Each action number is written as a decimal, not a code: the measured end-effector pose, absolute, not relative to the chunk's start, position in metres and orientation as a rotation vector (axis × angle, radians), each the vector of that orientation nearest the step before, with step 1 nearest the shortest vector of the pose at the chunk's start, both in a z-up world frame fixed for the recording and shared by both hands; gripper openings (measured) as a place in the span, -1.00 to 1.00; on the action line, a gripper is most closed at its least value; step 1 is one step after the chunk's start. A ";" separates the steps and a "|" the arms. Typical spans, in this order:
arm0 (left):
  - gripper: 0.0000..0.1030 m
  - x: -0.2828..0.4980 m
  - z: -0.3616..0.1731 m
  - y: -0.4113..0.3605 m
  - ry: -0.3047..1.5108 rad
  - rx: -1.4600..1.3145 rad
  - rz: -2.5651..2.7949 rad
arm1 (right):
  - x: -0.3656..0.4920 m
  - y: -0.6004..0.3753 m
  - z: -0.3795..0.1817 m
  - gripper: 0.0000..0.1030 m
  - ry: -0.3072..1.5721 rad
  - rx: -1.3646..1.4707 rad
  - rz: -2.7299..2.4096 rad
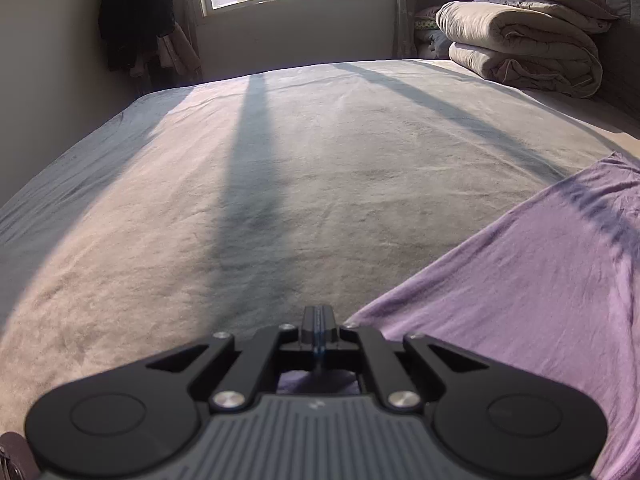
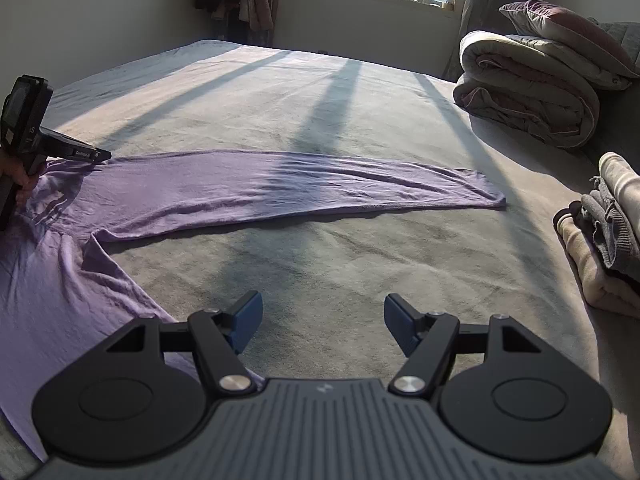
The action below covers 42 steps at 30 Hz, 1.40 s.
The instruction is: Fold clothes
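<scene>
1. Purple garment (image 2: 248,188) lies flat on the bed (image 2: 320,100), long-sleeved top by the look of it. One sleeve runs out straight, long axis left-to-right in right wrist view, cuff end (image 2: 494,198) pointing right toward the folded bedding.
2. Body of the garment is at lower left in that view, spreading off frame edge; wrinkled near the shoulder.
3. Left claw (image 1: 318,344): fingers pinched together, purple fabric visible just under/behind them in left wrist view. In right wrist view its tip (image 2: 102,155) sits at the shoulder end of the sleeve, on the cloth. Reads as clamped on the garment.
4. Right claw (image 2: 323,322): jaws wide, nothing between them, over bare bed. Garment body is to its left, its edge running under the left finger (image 2: 246,322); sleeve lies well ahead, crosswise to where the claw points.
5. Stack of folded clothes (image 2: 600,248) at right edge of bed, apart from the garment.
6. Rolled quilts + pillow (image 2: 532,84) at far right.
</scene>
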<state>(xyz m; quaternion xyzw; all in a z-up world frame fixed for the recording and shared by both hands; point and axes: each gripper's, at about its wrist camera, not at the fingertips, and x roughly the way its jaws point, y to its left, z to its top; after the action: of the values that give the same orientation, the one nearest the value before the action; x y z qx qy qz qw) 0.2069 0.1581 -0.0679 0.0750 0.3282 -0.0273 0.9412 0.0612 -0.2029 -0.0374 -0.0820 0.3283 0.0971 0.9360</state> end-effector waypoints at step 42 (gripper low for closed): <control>0.32 0.055 -0.053 0.062 0.532 -0.003 -0.278 | 0.022 -0.250 -0.057 0.19 0.835 0.560 0.085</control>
<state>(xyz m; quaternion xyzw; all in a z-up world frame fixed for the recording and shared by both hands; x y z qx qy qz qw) 0.0550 0.0616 -0.0529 -0.0016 0.2620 -0.1370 0.9553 0.0225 -0.2495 -0.0574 0.2681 0.3999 0.0408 0.8755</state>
